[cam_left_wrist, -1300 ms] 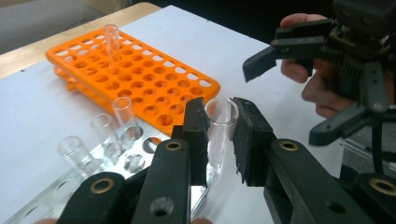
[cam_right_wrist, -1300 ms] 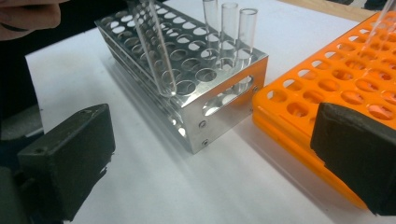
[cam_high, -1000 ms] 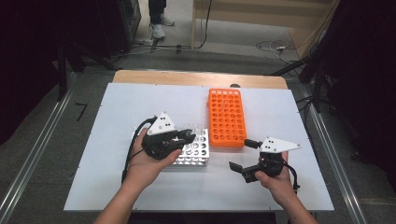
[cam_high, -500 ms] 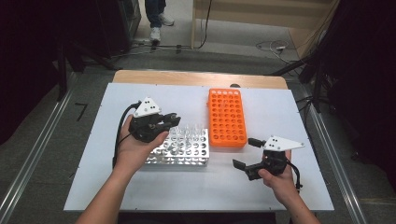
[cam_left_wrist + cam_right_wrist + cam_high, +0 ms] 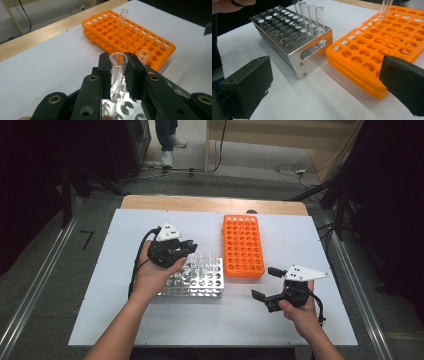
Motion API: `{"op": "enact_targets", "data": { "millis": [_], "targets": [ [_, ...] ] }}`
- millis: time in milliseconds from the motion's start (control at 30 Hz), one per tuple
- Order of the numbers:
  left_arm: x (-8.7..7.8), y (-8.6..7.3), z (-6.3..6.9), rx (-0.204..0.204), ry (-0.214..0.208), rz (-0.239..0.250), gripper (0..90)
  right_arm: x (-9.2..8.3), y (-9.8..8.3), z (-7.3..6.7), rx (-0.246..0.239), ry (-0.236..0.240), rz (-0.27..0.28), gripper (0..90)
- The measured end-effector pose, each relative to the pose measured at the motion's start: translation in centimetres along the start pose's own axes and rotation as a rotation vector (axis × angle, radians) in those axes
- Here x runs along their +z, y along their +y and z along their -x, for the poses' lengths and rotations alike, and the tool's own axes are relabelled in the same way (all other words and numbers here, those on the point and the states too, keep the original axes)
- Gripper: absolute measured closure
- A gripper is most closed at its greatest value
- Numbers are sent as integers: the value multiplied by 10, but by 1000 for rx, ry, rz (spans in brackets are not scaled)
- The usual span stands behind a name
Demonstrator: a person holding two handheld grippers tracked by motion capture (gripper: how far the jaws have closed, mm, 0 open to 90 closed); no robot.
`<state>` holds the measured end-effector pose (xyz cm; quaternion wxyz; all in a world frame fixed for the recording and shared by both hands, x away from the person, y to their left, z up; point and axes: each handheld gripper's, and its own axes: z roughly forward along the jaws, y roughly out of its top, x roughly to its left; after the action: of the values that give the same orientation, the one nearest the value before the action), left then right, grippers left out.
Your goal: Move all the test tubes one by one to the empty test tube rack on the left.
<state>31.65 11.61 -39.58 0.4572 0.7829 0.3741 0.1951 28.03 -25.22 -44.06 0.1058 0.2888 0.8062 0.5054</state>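
My left gripper (image 5: 186, 248) (image 5: 119, 65) is shut on a clear glass test tube (image 5: 117, 75), held upright by its top between the two pads. It hovers over the far left part of the metal tube rack (image 5: 197, 281) (image 5: 120, 108). A few more clear tubes (image 5: 312, 17) (image 5: 207, 261) stand in the rack's far end. The orange rack (image 5: 243, 245) (image 5: 140, 42) (image 5: 382, 45) lies just right of it, with one tube (image 5: 121, 21) (image 5: 385, 13) standing in it. My right gripper (image 5: 267, 283) (image 5: 325, 83) stands open and holds nothing, near the front right of the table.
The white tabletop (image 5: 110, 270) has a wooden strip (image 5: 210, 203) along its far edge. Cables lie on the floor beyond it, and a person's legs (image 5: 167, 135) stand there. Metal rails (image 5: 30, 295) run along both sides of the table.
My left gripper has moved from over the near middle of the metal rack toward its far left, still shut on the tube. The right hand has stayed almost still.
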Motion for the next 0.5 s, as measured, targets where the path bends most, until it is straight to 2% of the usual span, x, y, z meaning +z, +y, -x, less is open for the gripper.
{"op": "enact_targets", "data": {
  "millis": [267, 500],
  "targets": [
    [12, -8, 2, 23, 5, -56, 767, 0, 0, 1, -2, -2, 0, 0],
    [20, -14, 3, 21, 9, -84, 767, 0, -1, 1, -7, -3, -1, 0]
  ]
}}
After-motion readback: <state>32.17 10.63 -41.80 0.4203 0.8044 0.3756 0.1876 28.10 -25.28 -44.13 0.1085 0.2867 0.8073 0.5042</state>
